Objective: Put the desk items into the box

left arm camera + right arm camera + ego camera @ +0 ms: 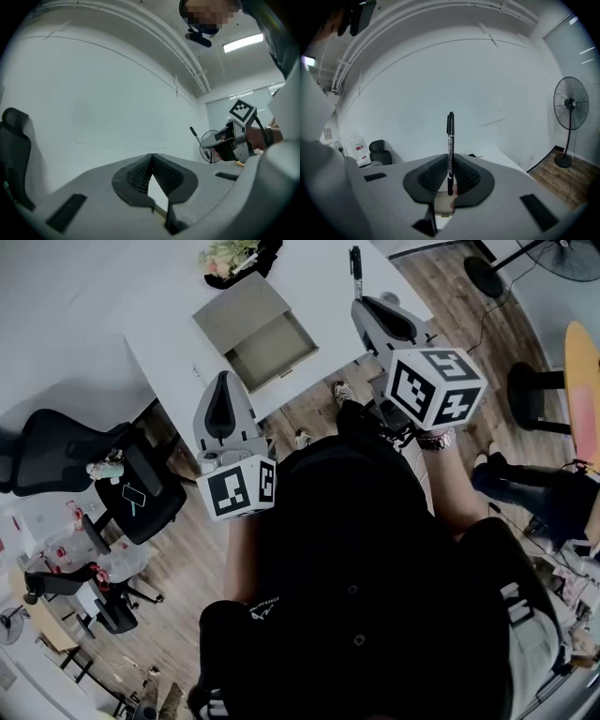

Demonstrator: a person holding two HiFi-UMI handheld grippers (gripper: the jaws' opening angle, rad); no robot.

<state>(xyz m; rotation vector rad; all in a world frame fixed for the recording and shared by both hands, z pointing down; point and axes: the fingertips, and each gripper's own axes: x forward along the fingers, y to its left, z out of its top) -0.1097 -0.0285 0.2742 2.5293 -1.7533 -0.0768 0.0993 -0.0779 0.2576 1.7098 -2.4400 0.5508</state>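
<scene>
An open cardboard box [246, 326] lies on the white desk [169, 343], its lid flap folded back. My right gripper [362, 304] is raised over the desk's right part, shut on a black marker pen [355, 261]. In the right gripper view the pen [450, 140] stands upright between the pads [433, 176], its cap above them. My left gripper [222, 382] hovers at the desk's near edge, left of the box. Its jaws [151, 157] meet at the tips with nothing between them. From the left gripper view I see the right gripper [229, 143] carrying the pen [195, 136].
A bunch of flowers with a black item [232, 257] lies at the desk's far edge behind the box. Black office chairs [56, 456] stand on the left. A floor fan [569, 105] stands on the wooden floor to the right. The person's dark clothing fills the lower head view.
</scene>
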